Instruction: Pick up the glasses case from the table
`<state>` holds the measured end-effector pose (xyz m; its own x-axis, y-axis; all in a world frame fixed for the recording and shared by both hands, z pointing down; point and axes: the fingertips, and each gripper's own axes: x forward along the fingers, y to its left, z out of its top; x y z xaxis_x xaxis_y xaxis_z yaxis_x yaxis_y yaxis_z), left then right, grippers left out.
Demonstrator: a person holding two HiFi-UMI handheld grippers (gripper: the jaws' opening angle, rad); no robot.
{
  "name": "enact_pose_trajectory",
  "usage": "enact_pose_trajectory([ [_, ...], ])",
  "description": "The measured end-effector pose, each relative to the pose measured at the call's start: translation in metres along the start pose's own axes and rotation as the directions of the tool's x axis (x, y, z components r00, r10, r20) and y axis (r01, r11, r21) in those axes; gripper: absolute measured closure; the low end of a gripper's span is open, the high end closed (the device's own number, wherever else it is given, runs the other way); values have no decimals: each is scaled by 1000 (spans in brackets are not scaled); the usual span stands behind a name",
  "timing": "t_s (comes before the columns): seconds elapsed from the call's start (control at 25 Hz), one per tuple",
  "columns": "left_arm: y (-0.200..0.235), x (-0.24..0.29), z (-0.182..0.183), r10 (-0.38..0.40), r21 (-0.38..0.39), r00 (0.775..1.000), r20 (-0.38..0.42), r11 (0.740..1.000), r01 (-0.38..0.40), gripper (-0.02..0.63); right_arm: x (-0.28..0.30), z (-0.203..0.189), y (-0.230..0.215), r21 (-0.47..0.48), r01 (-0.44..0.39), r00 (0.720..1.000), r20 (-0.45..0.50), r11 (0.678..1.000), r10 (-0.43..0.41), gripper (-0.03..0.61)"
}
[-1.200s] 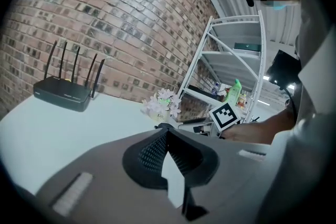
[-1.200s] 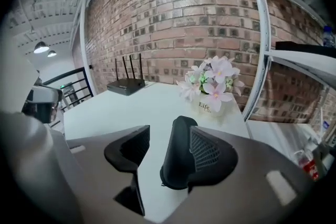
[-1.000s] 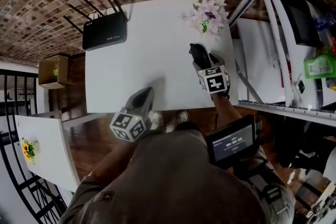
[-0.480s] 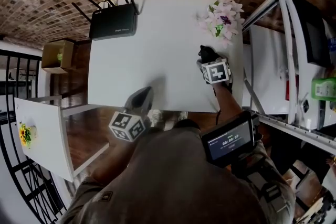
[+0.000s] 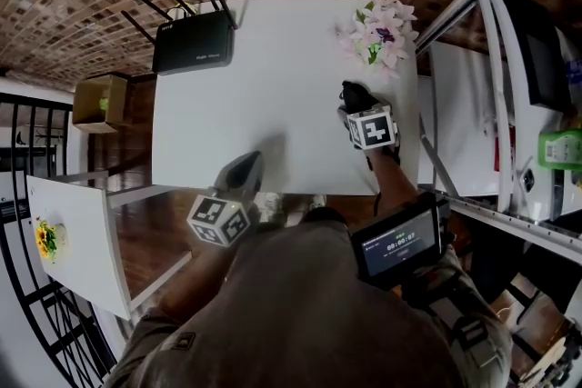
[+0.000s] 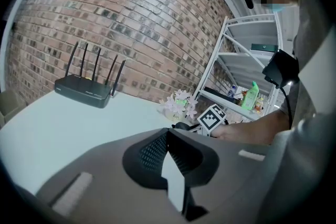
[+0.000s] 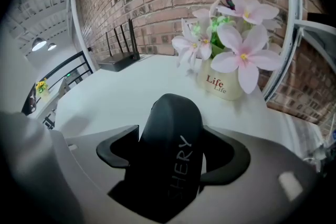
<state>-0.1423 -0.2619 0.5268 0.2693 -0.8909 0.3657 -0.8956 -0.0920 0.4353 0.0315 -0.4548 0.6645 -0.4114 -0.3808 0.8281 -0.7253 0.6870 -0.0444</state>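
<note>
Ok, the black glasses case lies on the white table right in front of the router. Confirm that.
Wrong: the black glasses case lies on the white table right in front of the flower pot, not the router, which stands at the other far corner. The head view shows both.

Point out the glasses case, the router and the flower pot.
glasses case [image 7: 170, 131]: right gripper view, rounded top.
router [image 5: 192, 44]: head view, flat top.
flower pot [image 7: 221, 84]: right gripper view, printed front.

Grey, black-padded tongs [image 6: 169, 136] with black-and-white marker cubes [image 5: 218, 220] — brown shirt [image 5: 300, 313].
</note>
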Motion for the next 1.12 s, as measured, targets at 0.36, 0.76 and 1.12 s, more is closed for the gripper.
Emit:
enact_pose_trajectory([
  [0.36, -8, 0, 11, -78, 42, 997, 4, 996, 77, 624, -57, 13, 18, 87, -14, 983, 184, 996, -2, 197],
  [0.76, -29, 3, 38, -192, 102, 980, 43, 977, 187, 624, -152, 37, 57, 150, -56, 891, 453, 987, -18, 198],
  [1.12, -45, -9, 57, -257, 126, 963, 86, 961, 246, 624, -235, 60, 87, 247, -267, 695, 719, 932, 9, 198],
])
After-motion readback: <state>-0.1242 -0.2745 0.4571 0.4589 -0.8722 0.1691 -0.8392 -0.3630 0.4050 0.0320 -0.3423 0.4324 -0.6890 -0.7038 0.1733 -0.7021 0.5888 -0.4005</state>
